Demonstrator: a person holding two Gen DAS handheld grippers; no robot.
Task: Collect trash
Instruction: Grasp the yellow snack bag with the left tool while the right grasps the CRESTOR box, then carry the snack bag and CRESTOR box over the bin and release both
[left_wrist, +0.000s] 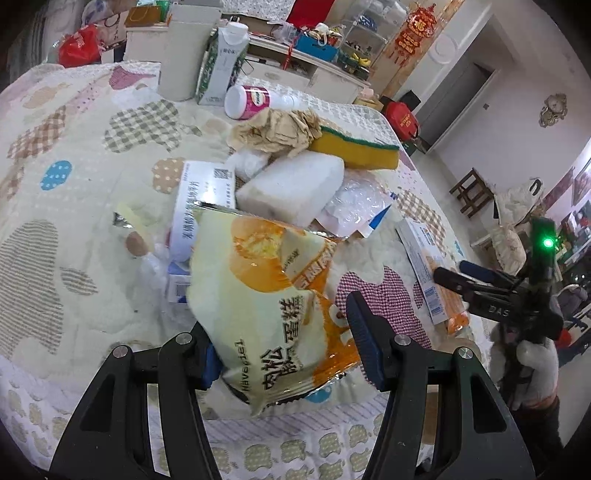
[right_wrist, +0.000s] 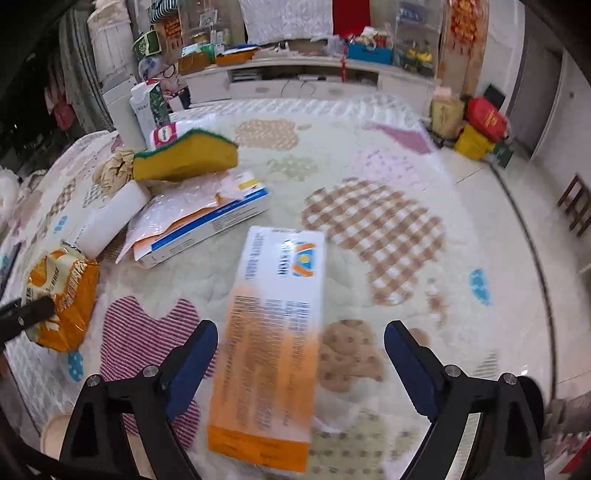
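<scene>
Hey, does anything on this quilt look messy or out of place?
Yes. Trash is heaped mid-quilt: a yellow sponge rests tilted on crumpled paper, a pink-labelled bottle lies tipped over.

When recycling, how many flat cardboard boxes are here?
3: orange-white box between jaws of the right gripper, blue-white box under plastic bag, white box behind snack bag. More may be hidden.

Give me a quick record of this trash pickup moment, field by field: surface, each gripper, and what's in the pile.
surface: patchwork quilt
left gripper: jaws around a yellow and orange snack bag; grip unclear
right gripper: open, jaws either side of an orange and white box, pads clear of it
pile: yellow sponge, white foam block, crumpled brown paper, pink-labelled bottle on its side
behind pile: milk carton, upright
</scene>
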